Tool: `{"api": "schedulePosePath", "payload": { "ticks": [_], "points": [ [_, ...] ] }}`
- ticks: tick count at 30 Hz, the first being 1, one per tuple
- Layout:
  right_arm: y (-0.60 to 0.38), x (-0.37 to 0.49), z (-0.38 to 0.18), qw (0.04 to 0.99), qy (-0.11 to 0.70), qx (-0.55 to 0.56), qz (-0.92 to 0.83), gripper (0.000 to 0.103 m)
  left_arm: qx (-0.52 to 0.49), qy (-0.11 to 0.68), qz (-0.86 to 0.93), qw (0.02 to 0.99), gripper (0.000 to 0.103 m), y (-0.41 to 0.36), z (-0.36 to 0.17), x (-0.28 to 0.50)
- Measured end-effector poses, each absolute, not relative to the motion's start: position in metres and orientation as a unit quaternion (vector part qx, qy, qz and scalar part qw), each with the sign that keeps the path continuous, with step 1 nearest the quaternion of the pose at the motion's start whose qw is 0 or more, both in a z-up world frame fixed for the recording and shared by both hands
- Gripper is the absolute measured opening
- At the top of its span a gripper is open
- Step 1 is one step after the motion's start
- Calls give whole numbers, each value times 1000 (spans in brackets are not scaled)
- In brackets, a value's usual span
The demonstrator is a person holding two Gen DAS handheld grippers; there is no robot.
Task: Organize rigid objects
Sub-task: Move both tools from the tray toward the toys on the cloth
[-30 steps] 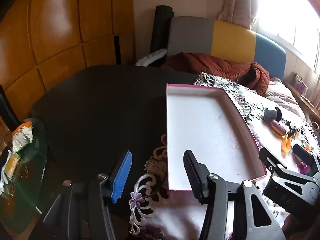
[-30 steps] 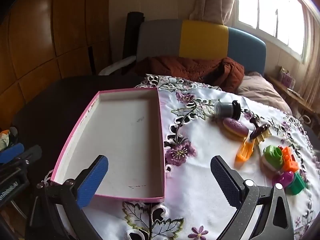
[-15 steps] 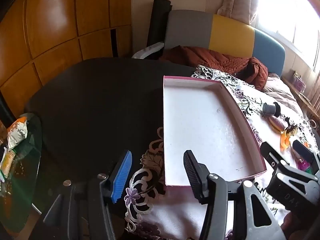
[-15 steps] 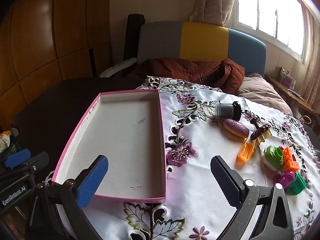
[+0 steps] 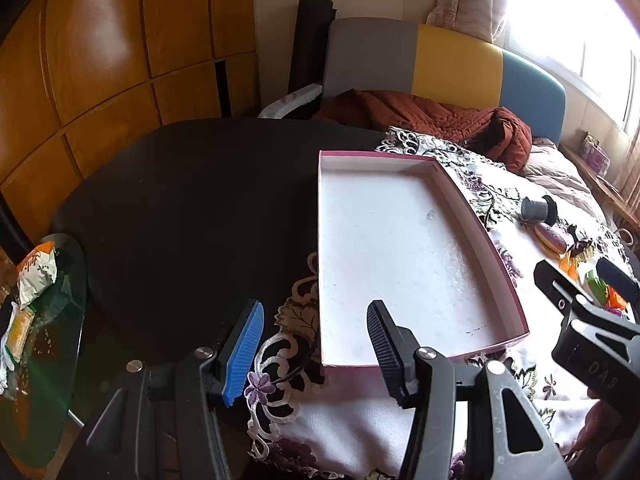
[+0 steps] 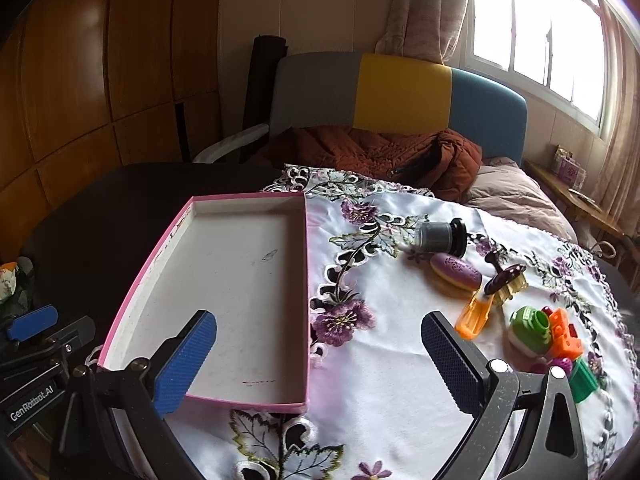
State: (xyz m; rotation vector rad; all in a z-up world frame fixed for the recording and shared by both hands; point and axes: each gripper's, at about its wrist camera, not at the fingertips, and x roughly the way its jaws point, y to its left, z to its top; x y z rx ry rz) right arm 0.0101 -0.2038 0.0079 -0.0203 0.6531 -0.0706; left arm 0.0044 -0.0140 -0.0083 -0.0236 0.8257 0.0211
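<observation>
Both the left gripper (image 5: 310, 346) and right gripper (image 6: 318, 356) hang spread and empty near the pink-rimmed box (image 6: 168, 258). The toys (image 6: 544, 334) sit clustered right; a wide grab could knock neighbours off.

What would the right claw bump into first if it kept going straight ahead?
Probably the flowered tablecloth. The right claw is open and empty, aimed at bare cloth between the pink box and the orange toy. Depth is hard to judge, so that is my best guess.
</observation>
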Motion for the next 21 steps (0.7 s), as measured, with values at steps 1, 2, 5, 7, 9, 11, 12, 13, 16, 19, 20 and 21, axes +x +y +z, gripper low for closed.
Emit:
{"api": "schedulePosePath", "payload": {
  "ticks": [1, 2, 5, 7, 9, 11, 12, 13, 16, 19, 20, 21],
  "points": [
    [-205, 10, 9, 947, 319, -11, -36, 103, -11, 401, 10, 916, 55, -14, -8, 4],
    [-208, 10, 10, 947, 318, -13, -37, 103, -11, 402, 9, 916, 55, -14, -8, 4],
    [-214, 10, 13, 948, 316, -15, -42, 103, -13, 406, 1, 914, 55, -15, -8, 5],
    [-221, 11, 16, 948, 313, -17, -46, 103, -17, 410, -5, 912, 55, -16, -9, 6],
    [-230, 12, 20, 949, 312, -18, -51, 103, -18, 412, -11, 911, 55, -18, -10, 7],
    [-241, 13, 25, 950, 308, -19, -56, 103, -19, 413, -15, 911, 55, -20, -10, 7],
    [-248, 15, 28, 950, 308, -18, -56, 103, -20, 414, -19, 910, 55, -21, -10, 8],
    [-255, 17, 31, 949, 308, -13, -57, 103, -21, 414, -22, 910, 55, -22, -11, 9],
    [-288, 21, 43, 950, 306, 5, -69, 103, -13, 412, -29, 911, 55, -26, -13, 7],
    [-329, 23, 57, 951, 293, 14, -95, 103, 3, 411, -38, 911, 55, -34, -14, 7],
    [-345, 25, 62, 951, 290, 21, -109, 103, 7, 412, -47, 910, 55, -38, -14, 8],
    [-362, 26, 65, 950, 285, 26, -126, 103, 6, 413, -53, 909, 55, -39, -14, 8]
  ]
}}
